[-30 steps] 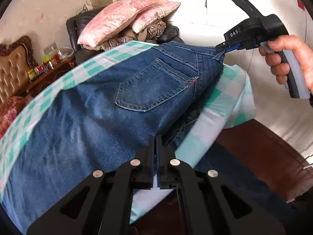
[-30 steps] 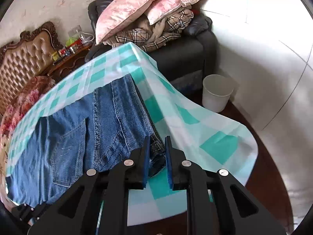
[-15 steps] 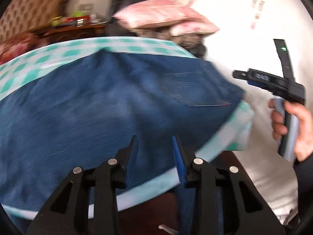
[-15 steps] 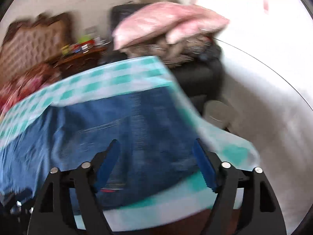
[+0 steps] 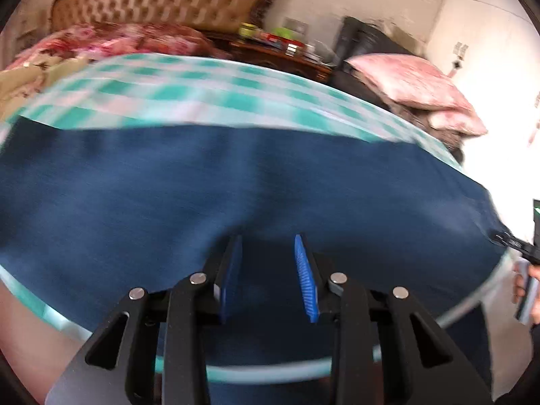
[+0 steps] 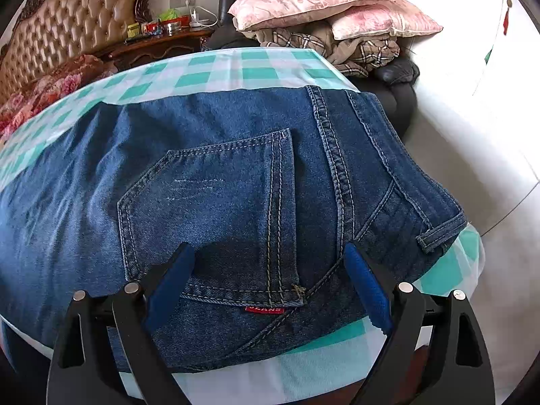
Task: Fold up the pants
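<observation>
Denim jeans (image 6: 236, 182) lie flat on the checked cloth (image 6: 256, 71), halved lengthwise, pocket (image 6: 216, 216) up. My left gripper (image 5: 268, 263) and right gripper (image 6: 270, 280) hover over them, jaws apart, holding nothing. I judge we're between folds; next I need to grab one end and bring it across.

1. Jeans (image 6: 219, 182): dark blue denim, pale stitching, small red label (image 6: 263, 309).
2. Tablecloth (image 6: 256, 71) under the jeans: teal-and-white check.
3. Pillows (image 6: 324, 3) beyond the jeans: pink floral.
4. Headboard (image 6: 67, 30) beyond the jeans: tan tufted, dark frame.
</observation>
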The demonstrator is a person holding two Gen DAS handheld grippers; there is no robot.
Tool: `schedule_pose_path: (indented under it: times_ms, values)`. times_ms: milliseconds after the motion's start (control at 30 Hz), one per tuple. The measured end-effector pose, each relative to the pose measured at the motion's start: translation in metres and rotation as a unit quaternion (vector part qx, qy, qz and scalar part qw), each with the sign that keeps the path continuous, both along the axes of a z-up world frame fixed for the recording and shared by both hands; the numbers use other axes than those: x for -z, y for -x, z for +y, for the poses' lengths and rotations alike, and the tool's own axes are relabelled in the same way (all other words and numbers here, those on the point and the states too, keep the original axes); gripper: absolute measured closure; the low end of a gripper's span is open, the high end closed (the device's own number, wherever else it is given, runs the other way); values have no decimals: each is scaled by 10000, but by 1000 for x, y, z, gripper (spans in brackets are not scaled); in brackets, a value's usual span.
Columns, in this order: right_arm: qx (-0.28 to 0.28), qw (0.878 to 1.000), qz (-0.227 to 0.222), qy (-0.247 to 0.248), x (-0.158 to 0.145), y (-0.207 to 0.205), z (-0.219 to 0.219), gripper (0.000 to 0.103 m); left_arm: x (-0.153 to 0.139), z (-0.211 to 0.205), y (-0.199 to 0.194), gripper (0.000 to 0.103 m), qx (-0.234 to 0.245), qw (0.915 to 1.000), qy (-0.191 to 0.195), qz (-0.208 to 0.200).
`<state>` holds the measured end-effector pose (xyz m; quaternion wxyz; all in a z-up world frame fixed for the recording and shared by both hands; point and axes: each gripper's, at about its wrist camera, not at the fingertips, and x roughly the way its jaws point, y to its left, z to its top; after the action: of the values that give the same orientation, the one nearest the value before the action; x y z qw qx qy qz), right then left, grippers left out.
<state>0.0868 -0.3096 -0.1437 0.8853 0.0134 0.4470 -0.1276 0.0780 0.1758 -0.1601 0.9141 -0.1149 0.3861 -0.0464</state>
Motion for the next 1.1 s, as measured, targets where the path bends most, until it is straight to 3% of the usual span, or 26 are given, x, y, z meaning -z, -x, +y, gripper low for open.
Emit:
schedule_pose_path:
  times_ms: [67, 133, 233, 267, 333, 400, 433, 533, 600, 667, 767, 833, 933, 967, 1067, 1100]
  values:
    - [33, 10000, 28, -10, 0, 3, 2, 17, 0, 47, -12, 49, -553, 9976, -410, -11]
    - [72, 9999, 57, -61, 0, 4, 3, 17, 3, 93, -25, 45, -991, 9935, -540, 138]
    - [75, 10000, 59, 15, 0, 7, 7, 17, 2, 148, -47, 47, -1205, 9908, -540, 286]
    - [105, 9999, 77, 34, 0, 6, 7, 17, -2, 161, -58, 46, -1251, 9879, -795, 450]
    - [152, 9998, 136, 68, -1, 5, 8, 17, -10, 183, -76, 43, -1473, 9797, -1218, 598]
    - [180, 9995, 194, 161, -1, 3, 11, 17, -11, 220, -93, 39, -1825, 9712, -1271, 849]
    - [178, 9994, 213, 209, -2, 2, 12, 17, -11, 234, -98, 37, -2094, 9625, -1413, 985]
    - [100, 9988, 278, 396, -4, -1, 15, 18, -25, 250, -96, 31, -2435, 9520, -1575, 986]
    - [127, 9985, 306, 439, -7, -2, 15, 18, -40, 240, -84, 32, -2396, 9549, -1604, 713]
    - [181, 9983, 232, 495, -13, -4, 20, 18, -53, 206, -67, 25, -1933, 9713, -1328, 389]
    - [-204, 9989, -37, 415, -23, -9, 40, 18, -42, 148, -51, 25, -1198, 9860, -1117, 308]
    - [-447, 9980, -109, 442, -23, -15, 54, 18, -25, 124, -46, 26, -737, 9937, -749, 401]
    - [-372, 9986, 10, 379, -14, -22, 55, 18, 0, 118, -44, 32, -898, 9901, -859, 650]
    - [-212, 9991, 163, 335, -6, -23, 48, 18, -2, 125, -42, 40, -1060, 9894, -806, 576]
    - [-60, 9998, 161, -70, 1, -19, 33, 16, -9, 144, -34, 41, -1829, 9783, -789, 578]
    - [-104, 9998, 168, -13, 1, -18, 34, 15, -12, 150, -35, 41, -1877, 9784, -700, 515]
